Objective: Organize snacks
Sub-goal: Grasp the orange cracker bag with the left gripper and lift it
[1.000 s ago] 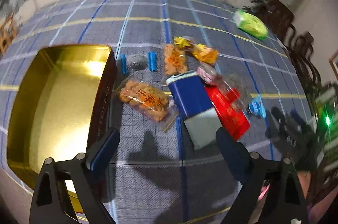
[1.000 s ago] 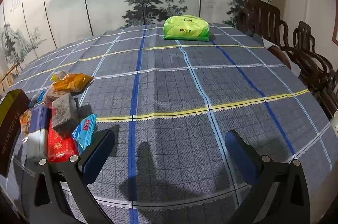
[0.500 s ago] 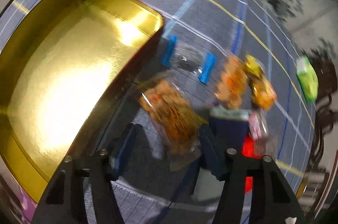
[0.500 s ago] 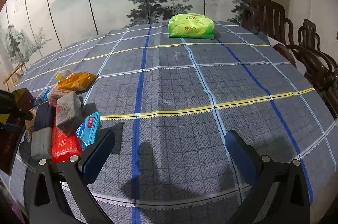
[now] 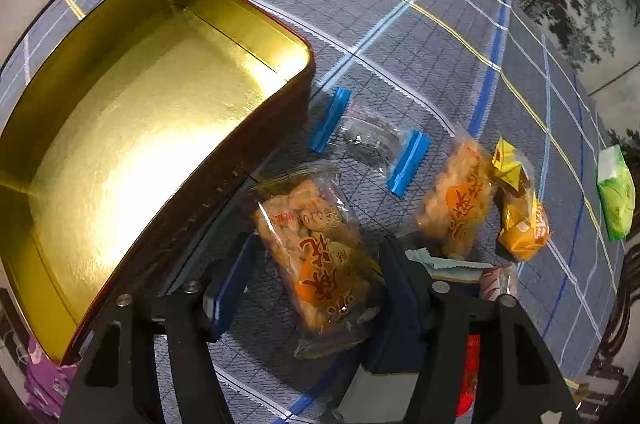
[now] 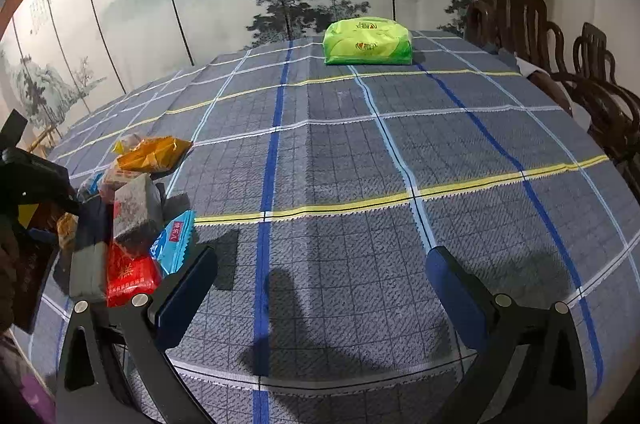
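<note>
In the left wrist view my left gripper is open, with its two fingers either side of a clear packet of orange snacks that lies on the cloth. An open gold-lined tin stands just to its left. A second orange packet, a yellow packet and a clear bag with blue ends lie beyond. My right gripper is open and empty above bare cloth. The snack pile shows at its left: a red packet, a blue packet and a grey block.
A green tissue pack lies at the far side of the plaid tablecloth. Dark wooden chairs stand at the right edge. A painted screen is behind the table. A purple thing lies under the tin's near corner.
My left gripper has swung down and forward to the orange snack packet beside the tin, and its fingers have narrowed around it. My right gripper has barely moved.
</note>
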`<state>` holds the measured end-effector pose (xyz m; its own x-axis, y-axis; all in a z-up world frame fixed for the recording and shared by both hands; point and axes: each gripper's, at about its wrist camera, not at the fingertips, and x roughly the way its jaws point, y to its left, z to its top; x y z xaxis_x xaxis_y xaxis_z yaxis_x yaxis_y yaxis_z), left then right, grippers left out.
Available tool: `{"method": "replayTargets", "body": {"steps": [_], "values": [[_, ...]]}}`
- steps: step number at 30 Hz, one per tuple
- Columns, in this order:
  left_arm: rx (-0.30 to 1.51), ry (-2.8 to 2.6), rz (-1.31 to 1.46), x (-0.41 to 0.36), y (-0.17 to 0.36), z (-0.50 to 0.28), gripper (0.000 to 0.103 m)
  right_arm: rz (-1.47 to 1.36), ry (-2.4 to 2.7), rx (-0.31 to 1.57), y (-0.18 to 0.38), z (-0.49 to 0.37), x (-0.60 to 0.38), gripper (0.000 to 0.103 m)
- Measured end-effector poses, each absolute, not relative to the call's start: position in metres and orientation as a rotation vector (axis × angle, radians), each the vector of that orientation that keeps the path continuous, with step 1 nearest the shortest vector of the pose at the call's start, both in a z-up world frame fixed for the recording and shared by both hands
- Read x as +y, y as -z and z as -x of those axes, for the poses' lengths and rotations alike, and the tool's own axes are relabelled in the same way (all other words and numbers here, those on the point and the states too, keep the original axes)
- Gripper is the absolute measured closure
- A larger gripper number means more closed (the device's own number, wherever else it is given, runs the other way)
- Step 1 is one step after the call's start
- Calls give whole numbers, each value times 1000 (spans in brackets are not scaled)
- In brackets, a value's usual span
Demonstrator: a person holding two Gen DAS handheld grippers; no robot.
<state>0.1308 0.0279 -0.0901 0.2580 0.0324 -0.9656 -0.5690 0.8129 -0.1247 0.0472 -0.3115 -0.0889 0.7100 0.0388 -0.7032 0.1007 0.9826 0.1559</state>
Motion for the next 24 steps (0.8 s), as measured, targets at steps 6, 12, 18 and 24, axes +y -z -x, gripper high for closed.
{"method": "replayTargets", "body": {"steps": [6,12,18,24], "values": [[1240,-431,498,34,88,-116,65,-232,35,792,91,-49,-318,0],[1266,-284,392,20,83,-85,65,-265,45,805,93,-50,-323,0],[1225,-109,221,4,74,-45,65,-278,72,831,96,-53,-326,0],[1139,-92,116,-1,61,-29,64,-271,94,850,98,-55,-326,0]]}}
